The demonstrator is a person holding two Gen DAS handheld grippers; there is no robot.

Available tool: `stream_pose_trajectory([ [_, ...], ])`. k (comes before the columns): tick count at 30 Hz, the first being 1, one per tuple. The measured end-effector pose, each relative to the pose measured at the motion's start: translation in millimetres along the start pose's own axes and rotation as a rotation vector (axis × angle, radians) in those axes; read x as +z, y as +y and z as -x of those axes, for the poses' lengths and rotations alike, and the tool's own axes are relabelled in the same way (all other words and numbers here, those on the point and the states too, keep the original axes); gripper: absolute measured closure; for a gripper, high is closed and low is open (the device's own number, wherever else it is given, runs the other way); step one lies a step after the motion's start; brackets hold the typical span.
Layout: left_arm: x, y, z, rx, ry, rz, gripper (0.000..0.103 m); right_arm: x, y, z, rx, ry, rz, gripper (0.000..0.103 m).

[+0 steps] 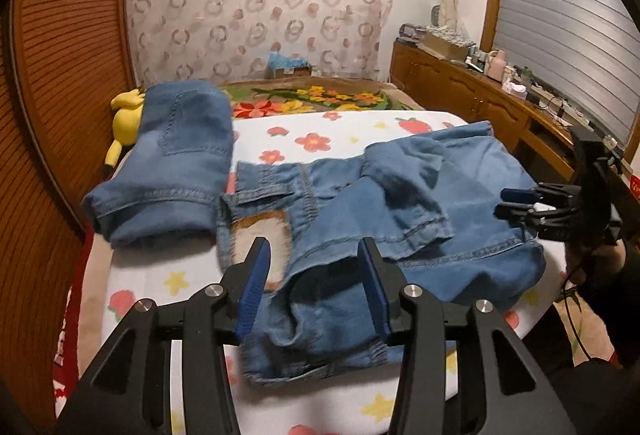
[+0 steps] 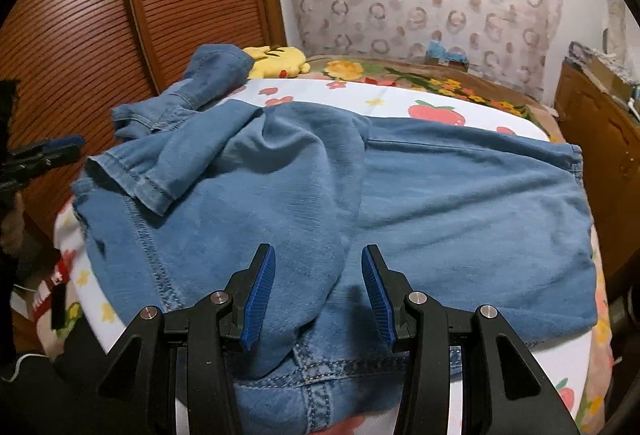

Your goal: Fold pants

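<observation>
Denim pants point(image 1: 400, 211) are shown lying rumpled on a bed point(image 1: 344, 139), partly doubled over, directly ahead of and beneath both tongs. The left tongs point(image 1: 316, 275) stand part open over the waistband end, with cloth seen between the blue pads point(image 1: 256, 287) but not pinched; nothing is held. The right tongs point(image 2: 318, 287) are likewise part open and empty, poised above a raised ridge of denim near the waistband seam. A second, folded denim piece point(image 1: 168, 163) lies beyond and to the left of the left tongs, beside a yellow plush point(image 1: 126, 115). Several risks are judged likely: if only the top layer is pinched, the lower layers would be left behind and the fold would skew; the loose hem point(image 2: 148, 187) flopped across the leg could be trapped inside the fold as a lump; a pull by one side alone could drag the pants toward the bed edge, which lies close under the tongs. The left view alone shows the turned-out pocket lining point(image 1: 260, 247) just ahead of its left pad, and the right tongs off to its right. The right view alone shows the long leg stretching flat away to the right, and the left tongs point(image 2: 44, 151) at its left margin.
</observation>
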State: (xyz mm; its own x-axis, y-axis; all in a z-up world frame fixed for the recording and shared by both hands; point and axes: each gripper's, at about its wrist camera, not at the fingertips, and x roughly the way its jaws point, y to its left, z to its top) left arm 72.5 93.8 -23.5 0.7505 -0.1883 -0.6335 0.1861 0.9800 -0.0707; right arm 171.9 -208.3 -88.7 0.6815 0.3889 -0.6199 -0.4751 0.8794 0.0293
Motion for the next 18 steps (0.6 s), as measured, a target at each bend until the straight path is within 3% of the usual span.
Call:
stream_pose_trajectory([
  [10,17,-64,-49,-0.146,0.066,-0.101,0.057,-3,-3,-6,-0.016,-0.011,-0.016,0.047],
  [18,11,-88,-80,-0.132,0.142,-0.157,0.058,-9,-7,-10,-0.02,-0.017,0.009,0.047],
])
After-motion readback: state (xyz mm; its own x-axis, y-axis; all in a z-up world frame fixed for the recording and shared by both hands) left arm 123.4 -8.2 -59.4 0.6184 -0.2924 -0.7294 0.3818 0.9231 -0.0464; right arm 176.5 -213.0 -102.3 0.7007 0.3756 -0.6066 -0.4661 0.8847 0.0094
